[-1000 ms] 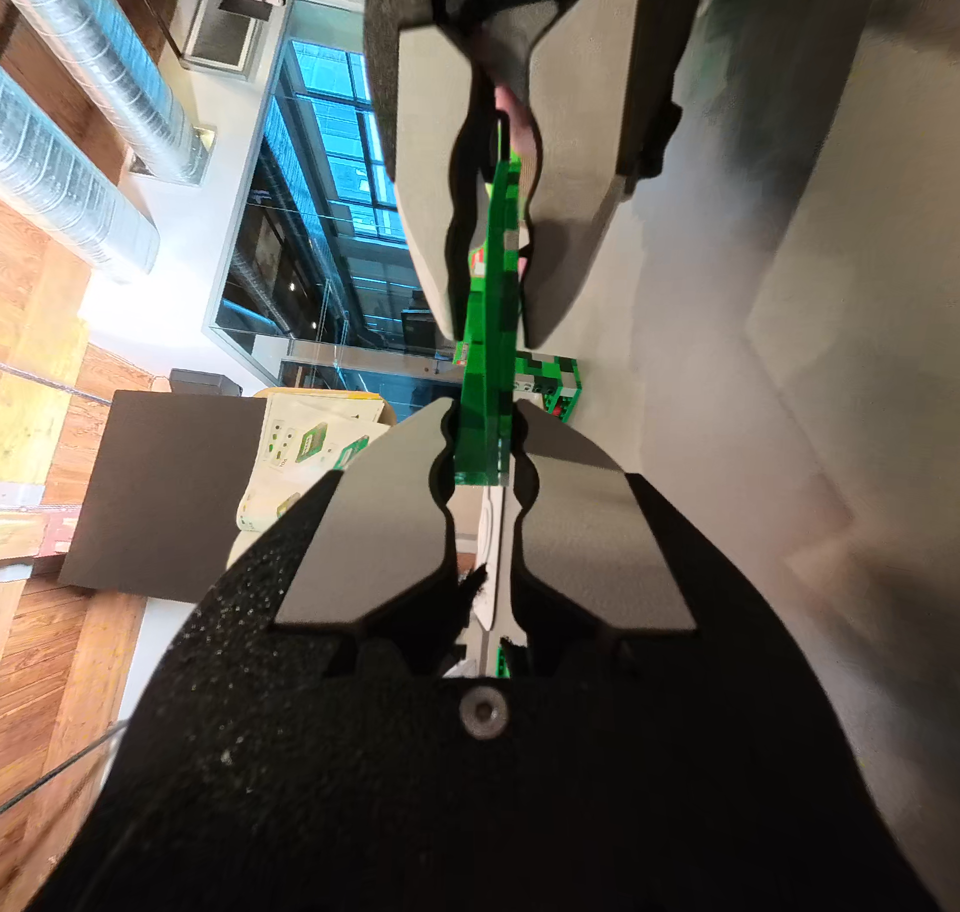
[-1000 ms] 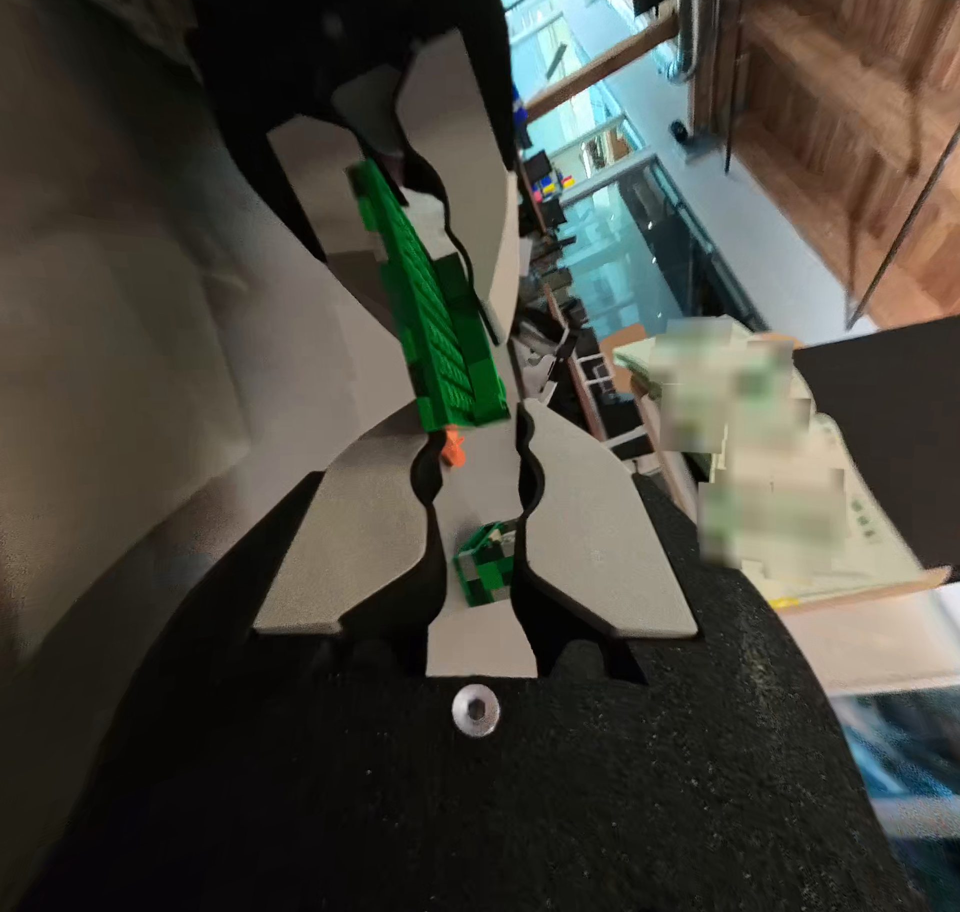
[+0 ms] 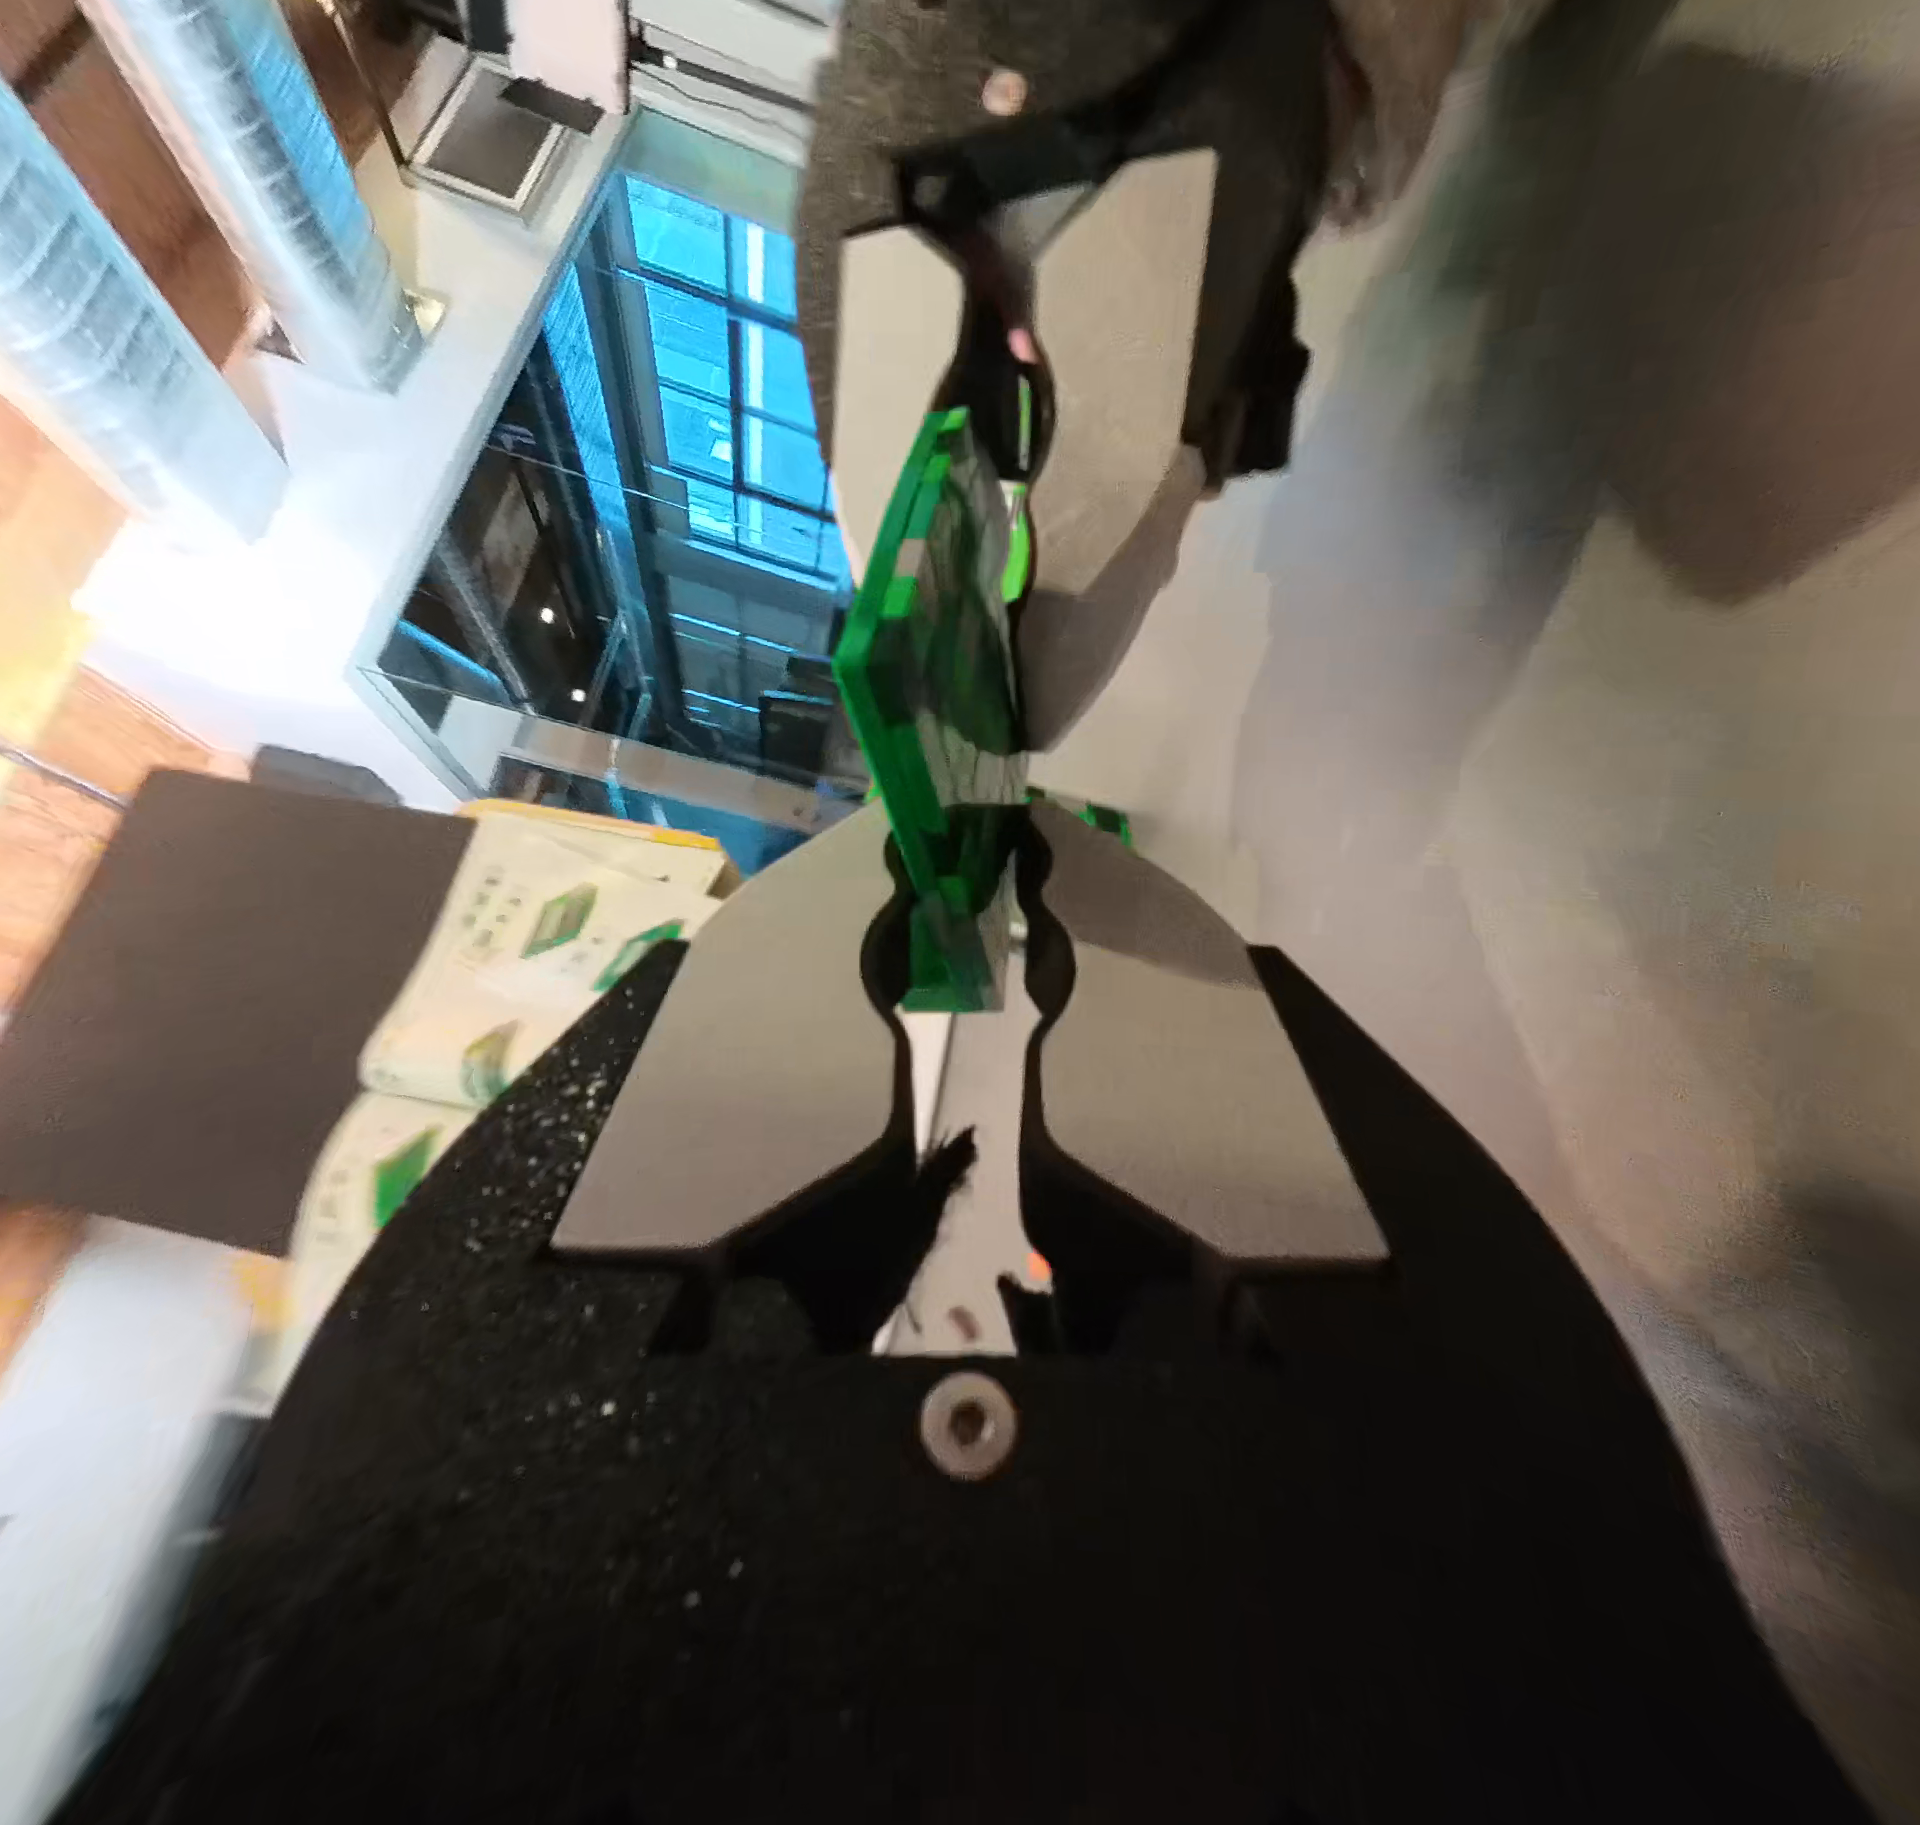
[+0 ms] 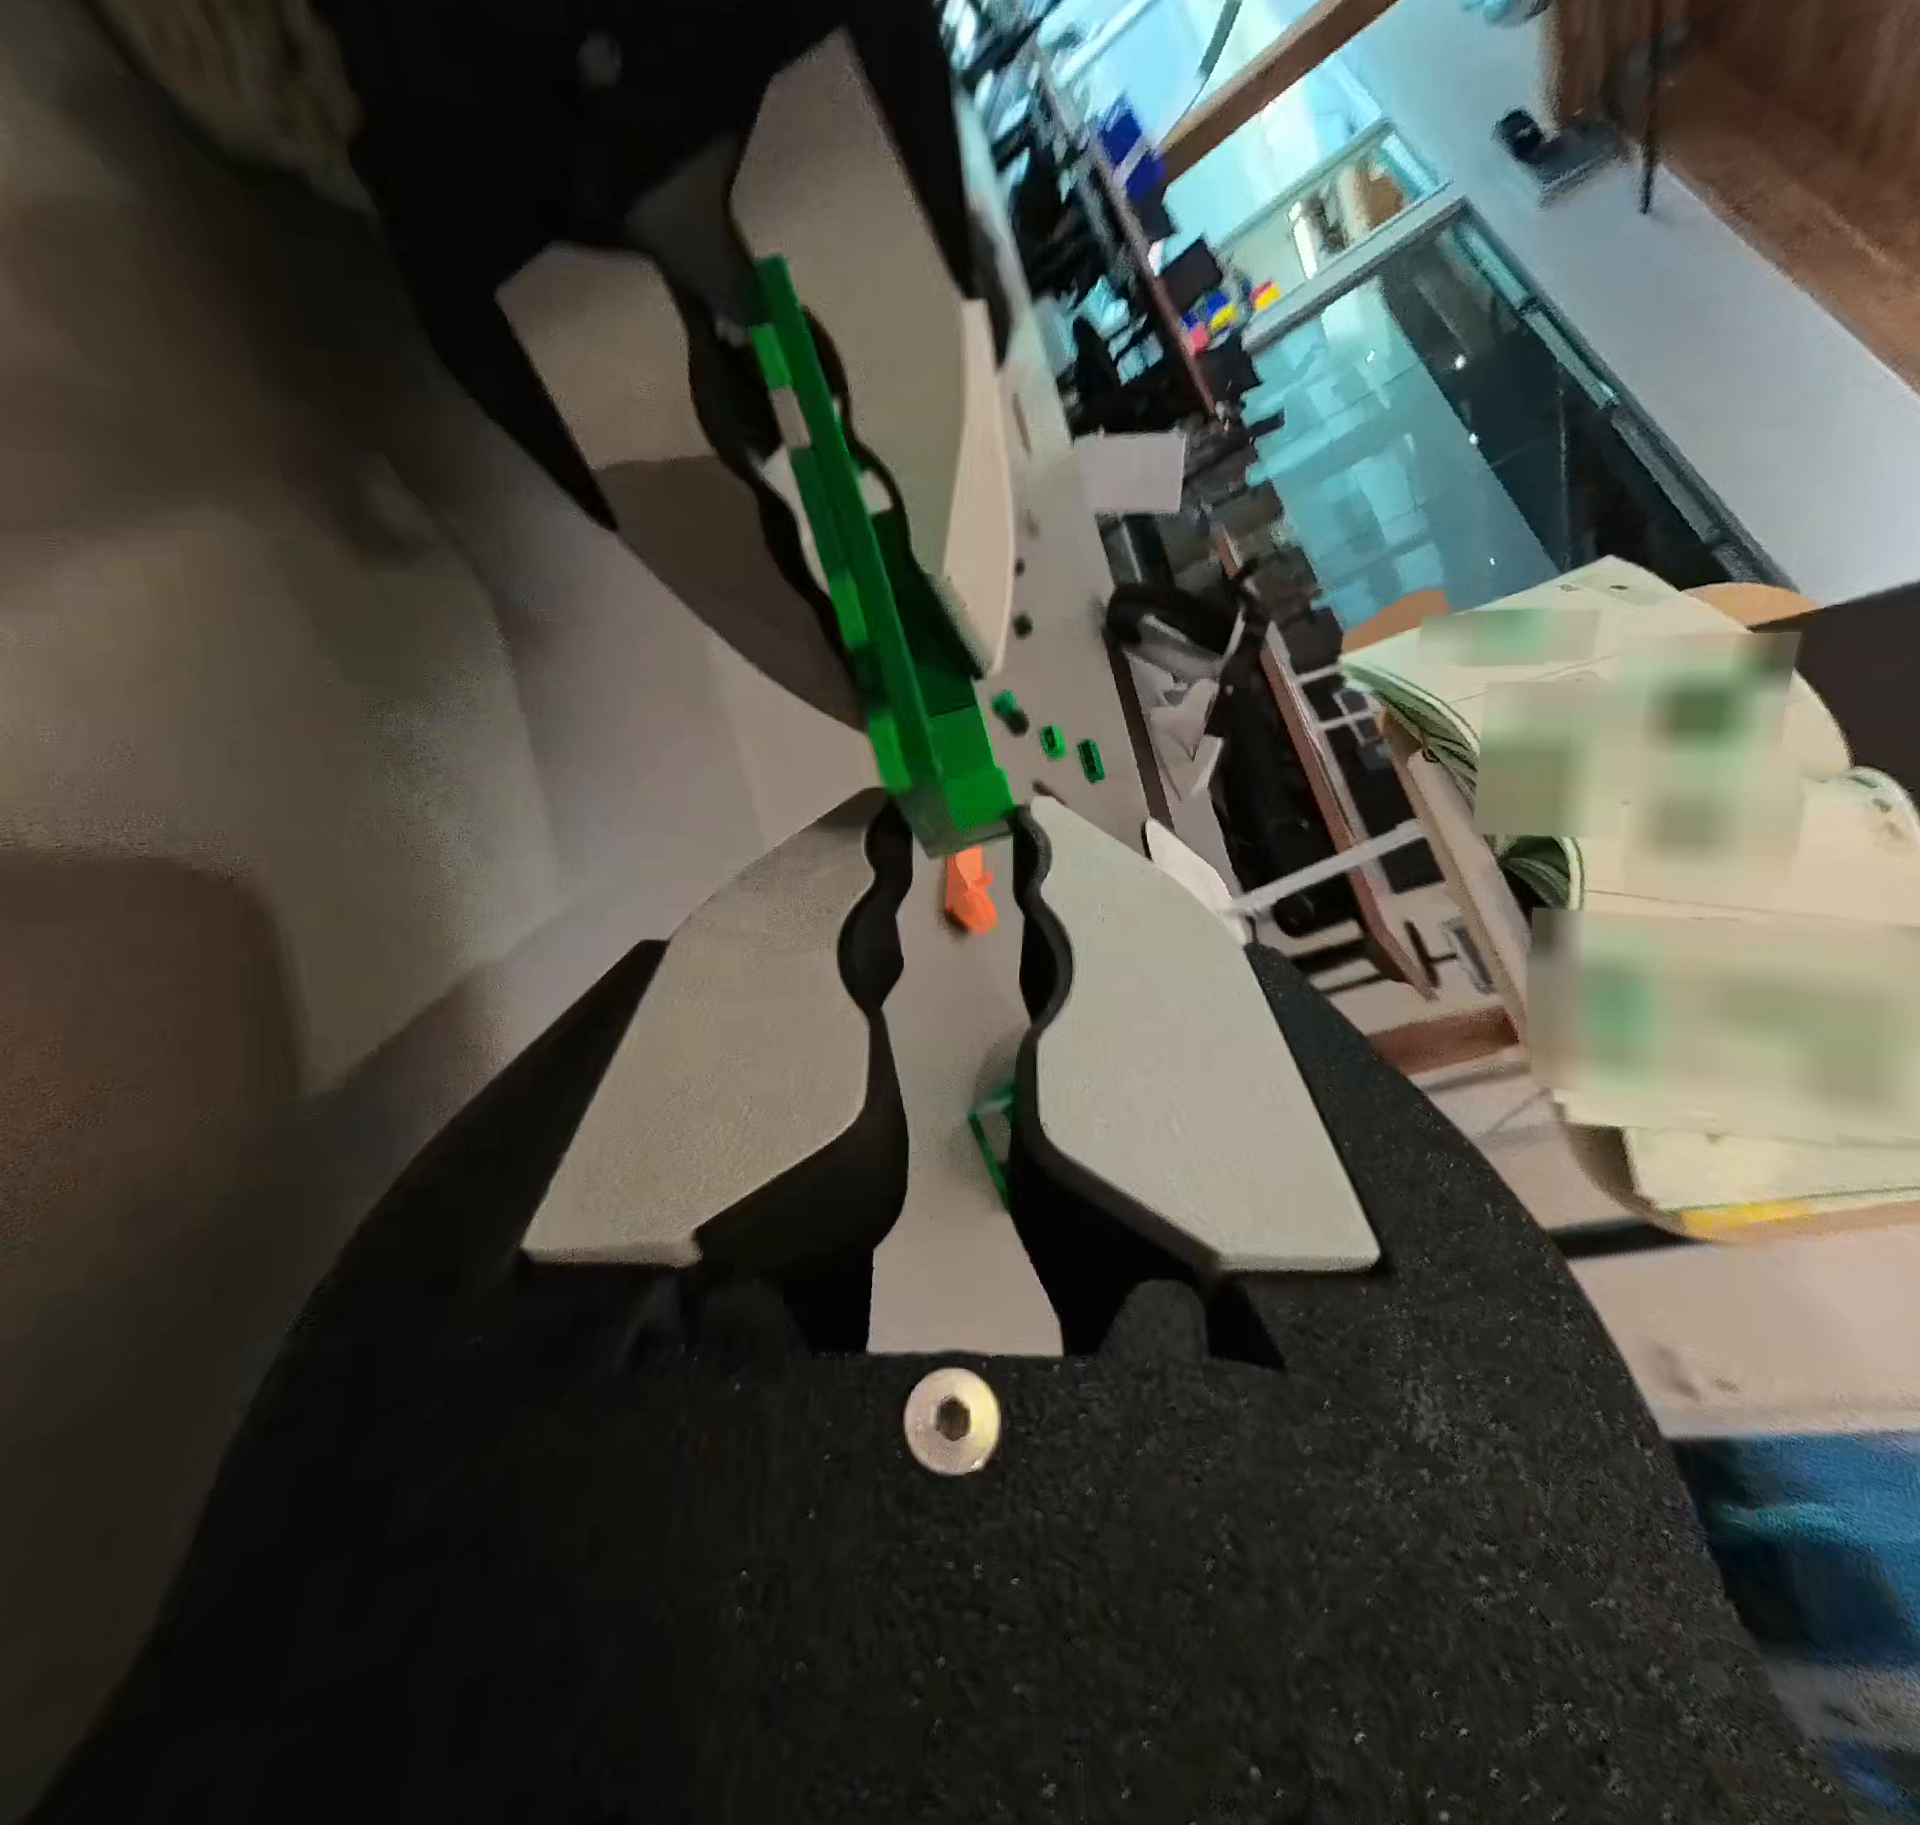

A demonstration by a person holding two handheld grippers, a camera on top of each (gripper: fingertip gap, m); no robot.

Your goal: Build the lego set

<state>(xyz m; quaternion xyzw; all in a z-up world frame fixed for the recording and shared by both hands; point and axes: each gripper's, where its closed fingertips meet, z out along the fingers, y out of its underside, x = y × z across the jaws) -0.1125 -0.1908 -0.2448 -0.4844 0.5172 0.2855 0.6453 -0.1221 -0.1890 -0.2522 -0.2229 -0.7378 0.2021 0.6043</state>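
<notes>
Loose small green pieces (image 4: 1049, 736) are being seen scattered on the pale grey table (image 4: 935, 1048) just beyond the grippers, an orange piece (image 4: 968, 894) is lying between the right gripper's fingers on the table, and a small green build (image 3: 1101, 819) is partly hidden behind the left gripper's fingertip. An open instruction booklet (image 3: 540, 944) is being propped against a dark board (image 3: 208, 996) at the table's far side, its pages partly covered by the left gripper's body. The room beyond is being shown tilted hard sideways: glass partitions, silver ducts (image 3: 208, 165) under a timber ceiling, and desks with dark chairs. The green lego plate (image 3: 935, 674) is being held off the table, edge-on, between the two grippers, which are facing each other tip to tip. The left gripper (image 3: 961, 892) is being kept narrowly parted with its fingers pressed on the plate's near end. In the right wrist view the plate's lower corner is reaching the fingertips of the right gripper (image 4: 951, 825), whose jaws are only slightly apart; whether they are actually clamping the plate cannot be told. The plate's far end is being sandwiched there between the other gripper's grey fingers.
</notes>
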